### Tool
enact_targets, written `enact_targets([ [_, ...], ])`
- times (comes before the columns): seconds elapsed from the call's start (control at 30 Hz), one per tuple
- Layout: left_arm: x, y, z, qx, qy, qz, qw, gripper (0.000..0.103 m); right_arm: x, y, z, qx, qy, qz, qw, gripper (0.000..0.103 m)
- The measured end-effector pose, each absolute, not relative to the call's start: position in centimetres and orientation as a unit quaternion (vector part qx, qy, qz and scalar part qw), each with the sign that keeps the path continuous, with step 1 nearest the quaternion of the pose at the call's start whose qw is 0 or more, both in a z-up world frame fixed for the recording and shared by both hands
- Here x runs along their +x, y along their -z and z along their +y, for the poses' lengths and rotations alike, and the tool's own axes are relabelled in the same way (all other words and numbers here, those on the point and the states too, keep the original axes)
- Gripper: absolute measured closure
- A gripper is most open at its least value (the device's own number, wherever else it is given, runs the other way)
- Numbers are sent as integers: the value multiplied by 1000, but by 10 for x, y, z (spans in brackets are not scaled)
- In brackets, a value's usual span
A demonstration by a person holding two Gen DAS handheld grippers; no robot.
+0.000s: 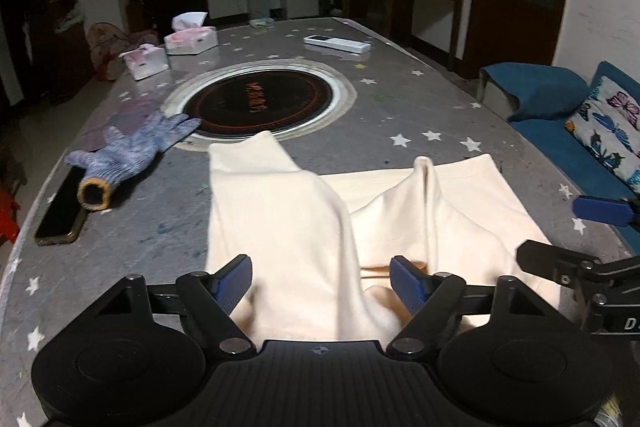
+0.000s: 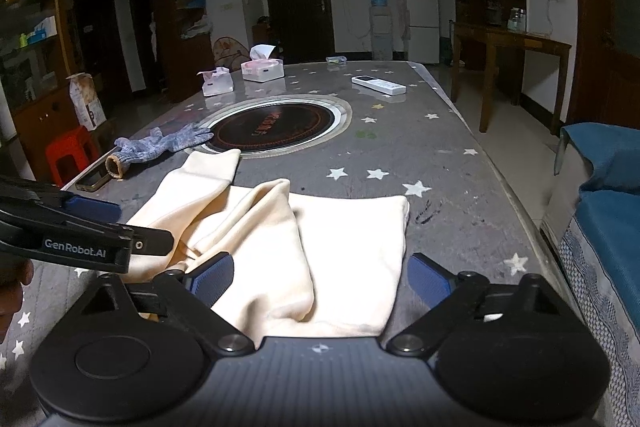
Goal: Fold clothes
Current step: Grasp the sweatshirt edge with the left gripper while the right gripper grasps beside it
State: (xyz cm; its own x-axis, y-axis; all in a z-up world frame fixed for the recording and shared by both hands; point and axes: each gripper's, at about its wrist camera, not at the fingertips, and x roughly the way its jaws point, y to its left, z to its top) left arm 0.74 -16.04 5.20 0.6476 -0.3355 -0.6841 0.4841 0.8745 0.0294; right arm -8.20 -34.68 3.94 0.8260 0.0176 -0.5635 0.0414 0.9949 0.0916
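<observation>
Grey star-patterned table [image 1: 420, 99] | rumpled cream cloth garment [image 1: 288, 219] lay between both spread finger pairs | left gripper [image 1: 322, 279] released | right gripper [image 2: 322, 277] released

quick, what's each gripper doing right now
Left gripper: open, jaws wide on either side of the cream cloth, gripping nothing.
Right gripper: open over the same cloth, gripping nothing.

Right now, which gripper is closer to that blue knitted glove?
Left. The left gripper sits on the glove's side of the cloth; the right gripper is farther over.
</observation>
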Motion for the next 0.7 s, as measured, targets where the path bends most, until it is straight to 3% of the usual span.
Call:
enact_targets([
  [0.23,21,-42,-163,112,247,374,887,64,-60,-43,-351,59,-19,300,952,19],
  [0.3,22,-40,-161,110,255,376,884,84,-51,-43,-352,62,-29,305,950,23],
  [0.37,22,-40,-158,104,263,376,882,91,-42,-43,-351,60,-37,309,948,25],
  [0.5,21,-41,-156,101,270,372,882,96,-22,-38,-350,66,-56,319,944,33],
  [0.7,22,-42,-157,104,280,372,879,95,9,-31,-351,73,-73,332,938,44],
])
